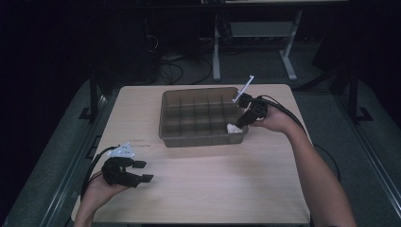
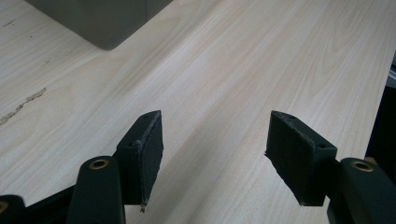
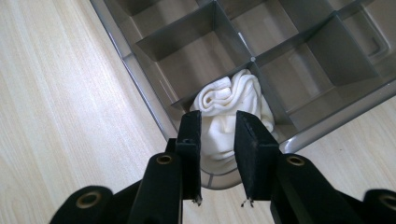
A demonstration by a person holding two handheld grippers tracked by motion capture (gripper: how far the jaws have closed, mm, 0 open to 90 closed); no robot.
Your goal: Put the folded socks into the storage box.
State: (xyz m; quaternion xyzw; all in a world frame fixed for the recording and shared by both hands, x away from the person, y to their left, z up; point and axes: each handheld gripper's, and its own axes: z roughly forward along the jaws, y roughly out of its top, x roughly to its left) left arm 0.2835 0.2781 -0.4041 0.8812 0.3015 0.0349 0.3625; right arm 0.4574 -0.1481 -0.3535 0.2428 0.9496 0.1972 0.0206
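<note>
Right gripper (image 3: pixel 218 140) is hovering over the corner compartment of the tray (image 3: pixel 140 74), jaws narrowly parted, not gripping the bundled white cloth (image 3: pixel 233 100). Cloth is lying balled up, no clear long axis. Left gripper (image 2: pixel 215 154) is resting released over the table (image 2: pixel 233 56).

The table (image 1: pixel 203 189) is pale wood with a fine straight grain. The divided tray (image 1: pixel 168 118) is translucent smoke grey. The rolled cloth (image 3: pixel 231 100) in its corner compartment is plain white. Both the left gripper (image 1: pixel 142 171) and right gripper (image 3: pixel 218 161) are matte black with brass-coloured rivets.

Wooden table (image 1: pixel 198 184), grey divided tray (image 1: pixel 201 138)
</note>
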